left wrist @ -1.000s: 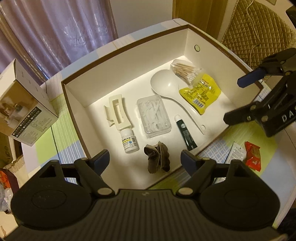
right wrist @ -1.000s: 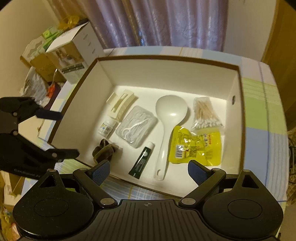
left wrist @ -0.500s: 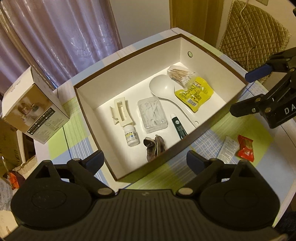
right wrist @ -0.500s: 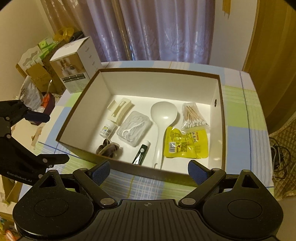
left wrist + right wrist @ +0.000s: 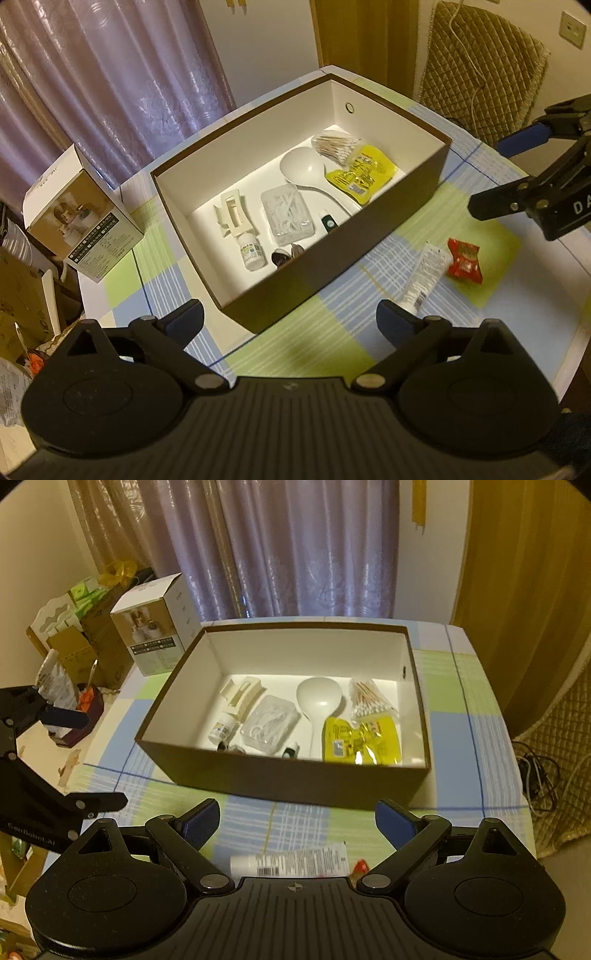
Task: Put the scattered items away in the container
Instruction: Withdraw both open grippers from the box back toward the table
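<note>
pale purple pleated curtains (image 5: pixel 295 554) fill the back wall, a mustard-brown curtain (image 5: pixel 517 590) hangs on the right, and a quilted tan cushion (image 5: pixel 480 66) sits behind the table. the table is covered with a green, blue and white checked cloth (image 5: pixel 332 321). off its left edge is floor clutter of cardboard boxes (image 5: pixel 85 646).

a big brown cardboard box with a white inside (image 5: pixel 369 236) sits mid-table, open on top. a white printed carton (image 5: pixel 85 229) stands just beside its left corner.

inside the box lie a white plastic rice spoon (image 5: pixel 318 701), a yellow foil pouch (image 5: pixel 362 742), a clear bag of cotton swabs (image 5: pixel 369 701), a clear floss pick case (image 5: pixel 269 720), a cream hair claw clip (image 5: pixel 232 214), a small white pill bottle (image 5: pixel 251 251) and a dark green tube (image 5: pixel 327 221).

still out on the cloth, near the box's front wall, are a white squeeze tube (image 5: pixel 424 277) and, just beside it, a red snack wrapper (image 5: pixel 463 260).

the left gripper (image 5: pixel 290 317) is spread wide, empty, above the cloth. the right gripper (image 5: pixel 297 821) is also spread wide, empty, over the white tube.
</note>
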A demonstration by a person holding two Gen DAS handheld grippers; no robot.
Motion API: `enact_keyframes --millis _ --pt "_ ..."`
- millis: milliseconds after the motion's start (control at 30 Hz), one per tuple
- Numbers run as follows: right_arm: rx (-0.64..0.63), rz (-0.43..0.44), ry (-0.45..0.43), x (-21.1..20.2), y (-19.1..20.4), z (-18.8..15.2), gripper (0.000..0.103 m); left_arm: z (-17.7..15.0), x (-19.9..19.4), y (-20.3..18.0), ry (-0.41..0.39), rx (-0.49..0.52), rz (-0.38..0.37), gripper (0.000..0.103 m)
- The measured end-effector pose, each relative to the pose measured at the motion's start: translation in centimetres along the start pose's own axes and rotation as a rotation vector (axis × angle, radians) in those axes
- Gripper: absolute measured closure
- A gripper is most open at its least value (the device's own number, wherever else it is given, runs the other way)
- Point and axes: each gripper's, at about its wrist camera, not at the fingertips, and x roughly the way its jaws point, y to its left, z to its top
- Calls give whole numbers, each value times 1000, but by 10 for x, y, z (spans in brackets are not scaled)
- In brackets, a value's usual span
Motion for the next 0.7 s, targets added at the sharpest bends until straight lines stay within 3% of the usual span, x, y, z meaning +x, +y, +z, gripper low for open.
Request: enact_keyframes --millis 433,700 --pt "32 -41 21 -10 -19 -58 7 -20 -14 -29 -57 -24 27 5" --pt "52 21 57 -10 -52 -90 7 -29 -9 -57 -54 -98 42 5"
